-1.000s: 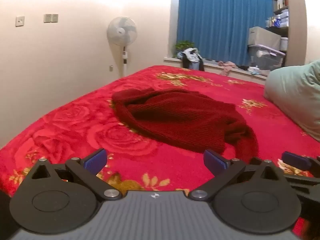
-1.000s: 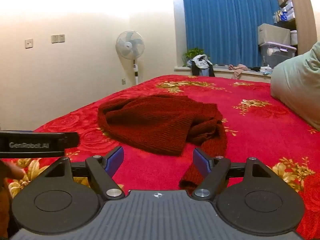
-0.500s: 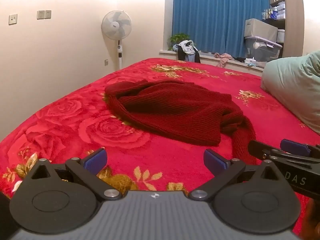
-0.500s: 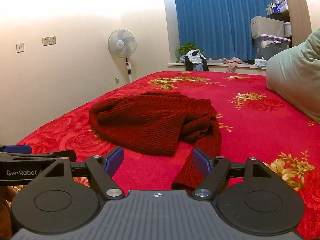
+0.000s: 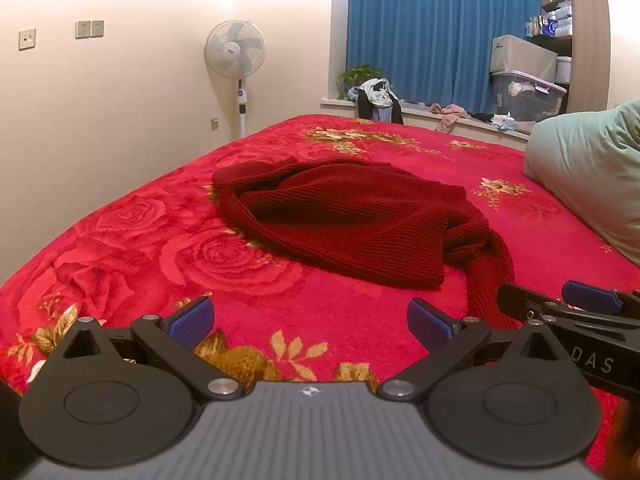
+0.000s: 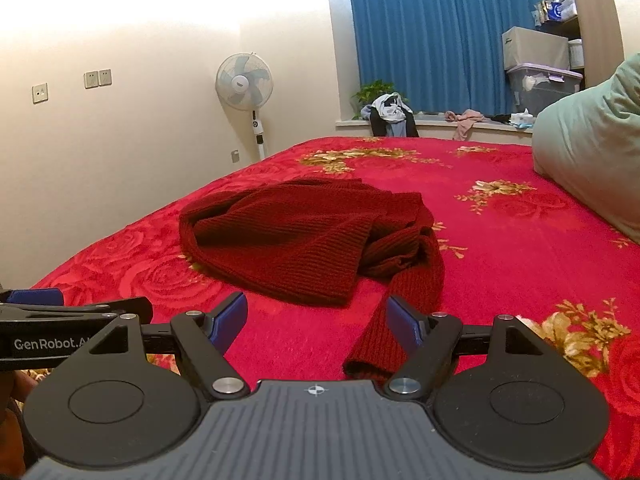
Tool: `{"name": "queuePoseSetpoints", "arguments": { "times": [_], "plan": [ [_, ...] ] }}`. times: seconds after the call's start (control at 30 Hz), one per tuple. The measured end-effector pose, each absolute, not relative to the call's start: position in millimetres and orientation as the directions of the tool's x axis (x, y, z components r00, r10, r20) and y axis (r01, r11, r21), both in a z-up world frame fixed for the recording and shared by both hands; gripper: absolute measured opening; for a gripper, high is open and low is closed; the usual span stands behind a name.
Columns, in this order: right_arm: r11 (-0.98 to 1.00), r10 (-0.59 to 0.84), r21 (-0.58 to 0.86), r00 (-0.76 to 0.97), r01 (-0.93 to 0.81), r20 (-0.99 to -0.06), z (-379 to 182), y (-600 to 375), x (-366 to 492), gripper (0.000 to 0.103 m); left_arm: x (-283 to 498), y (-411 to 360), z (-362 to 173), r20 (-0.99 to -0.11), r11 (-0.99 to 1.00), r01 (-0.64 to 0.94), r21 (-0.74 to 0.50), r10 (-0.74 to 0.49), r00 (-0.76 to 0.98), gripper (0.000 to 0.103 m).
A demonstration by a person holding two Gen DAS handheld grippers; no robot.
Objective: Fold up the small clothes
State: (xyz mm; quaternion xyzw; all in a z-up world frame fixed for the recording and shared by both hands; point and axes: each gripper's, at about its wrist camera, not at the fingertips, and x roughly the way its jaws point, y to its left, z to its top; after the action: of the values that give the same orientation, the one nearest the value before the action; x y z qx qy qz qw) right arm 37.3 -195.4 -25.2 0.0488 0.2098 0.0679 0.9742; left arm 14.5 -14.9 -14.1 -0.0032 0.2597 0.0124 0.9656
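Just ahead of both spread hand-held grippers point(image 5: 308, 322) point(image 6: 316, 322) lies the sweater point(image 5: 352, 216).

Crumpled red sweater point(image 5: 352, 220) beyond open tongs point(image 5: 310, 320)

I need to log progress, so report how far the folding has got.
Done: nothing; the sweater lies crumpled on the blanket, one sleeve trailing toward the grippers. In hand: nothing; the left gripper and right gripper are both open and empty, the right one nearest the sleeve end. Left: spread the sweater flat, then make every fold.
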Motion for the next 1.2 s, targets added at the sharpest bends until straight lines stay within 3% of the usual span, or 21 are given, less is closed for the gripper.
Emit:
{"name": "queuePoseSetpoints", "arguments": {
  "times": [1.2],
  "plan": [
    [0.986,0.152,0.126,0.897,-0.109,-0.416,-23.0,-196.1,40.1,0.078,14.9,-12.7,-15.1,-0.512,1.0,-0.029,0.004,0.027,0.859,0.102]
  ]
}}
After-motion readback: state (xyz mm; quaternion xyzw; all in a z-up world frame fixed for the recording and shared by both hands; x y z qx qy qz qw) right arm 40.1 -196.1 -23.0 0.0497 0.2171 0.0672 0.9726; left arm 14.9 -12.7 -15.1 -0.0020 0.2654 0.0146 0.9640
